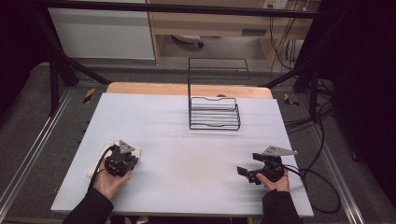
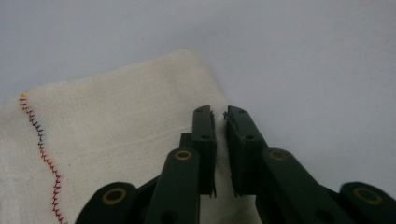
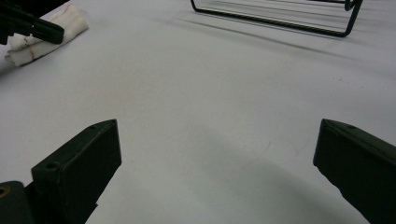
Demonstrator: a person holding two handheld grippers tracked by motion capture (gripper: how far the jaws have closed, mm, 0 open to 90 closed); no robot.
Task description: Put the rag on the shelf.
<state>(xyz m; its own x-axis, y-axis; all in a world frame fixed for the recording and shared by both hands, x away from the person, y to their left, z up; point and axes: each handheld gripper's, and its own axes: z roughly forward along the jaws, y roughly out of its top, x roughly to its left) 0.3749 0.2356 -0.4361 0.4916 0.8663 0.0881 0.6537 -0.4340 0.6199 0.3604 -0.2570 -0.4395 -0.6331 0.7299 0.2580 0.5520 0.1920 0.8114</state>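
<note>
Black plastic jaws of the left gripper (image 2: 220, 119) are seen up close in the left gripper view, drawn nearly together with just a thin slit left between the ribbed pads. A folded cream-white woven cloth (image 2: 112, 140) is spread under and to the left of those fingers (image 2: 205, 140); its right-hand edge runs right beneath the tips, but whether any fold is actually pinched can't be told from this angle. The cloth's weave is coarse and slightly nubby, with a soft crease across the middle and a wavy line of multicoloured zigzag stitching (orange, blue, red) along one side. Its corner is rounded where the layers fold over.

From the high view, the same cloth (image 1: 100, 161) is seen lying flat on the pale grey matte tabletop (image 1: 187, 154), mostly hidden under the left gripper (image 1: 120, 162).

The right gripper (image 3: 217, 163) is held with its blocky jaws spread wide apart, nothing but bare table between them, well apart from the cloth. A black wire rack (image 1: 214, 109) with thin horizontal rods is stood beyond both grippers.
</note>
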